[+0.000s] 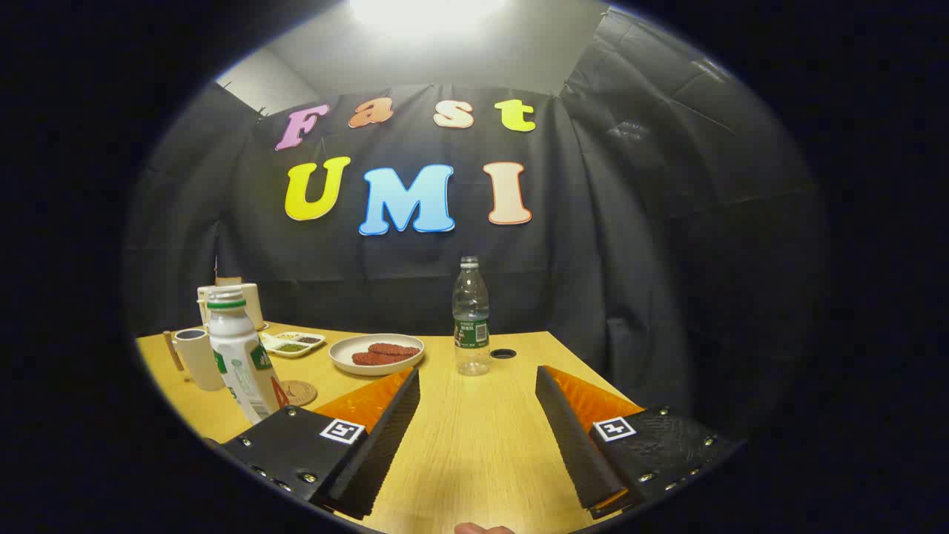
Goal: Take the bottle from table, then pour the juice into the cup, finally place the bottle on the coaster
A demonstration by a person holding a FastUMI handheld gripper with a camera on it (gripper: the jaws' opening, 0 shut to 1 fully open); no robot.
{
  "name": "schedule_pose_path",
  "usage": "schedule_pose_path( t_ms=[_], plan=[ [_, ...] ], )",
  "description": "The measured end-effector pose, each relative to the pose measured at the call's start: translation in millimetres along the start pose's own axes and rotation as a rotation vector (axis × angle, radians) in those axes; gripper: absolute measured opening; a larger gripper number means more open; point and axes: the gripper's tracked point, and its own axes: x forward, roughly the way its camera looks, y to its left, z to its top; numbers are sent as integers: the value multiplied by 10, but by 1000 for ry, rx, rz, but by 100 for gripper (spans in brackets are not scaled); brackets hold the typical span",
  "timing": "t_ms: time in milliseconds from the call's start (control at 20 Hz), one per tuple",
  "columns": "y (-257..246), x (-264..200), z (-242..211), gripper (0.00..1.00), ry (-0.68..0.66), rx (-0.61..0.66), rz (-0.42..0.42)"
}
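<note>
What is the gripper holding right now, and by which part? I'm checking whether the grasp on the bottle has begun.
Nothing is held. The gripper is open, its fingers apart over bare table; the clear bottle stands beyond them, untouched.

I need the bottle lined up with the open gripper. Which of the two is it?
The clear bottle, standing just beyond the gap of the gripper; the white bottle stands off beside its left finger.
</note>
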Motion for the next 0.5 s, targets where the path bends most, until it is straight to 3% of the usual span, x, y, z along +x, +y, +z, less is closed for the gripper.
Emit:
schedule_pose_path(
  t_ms=[500],
  plan=[
    [524, -550, 406, 97, 35, -78, 4]
  ],
)
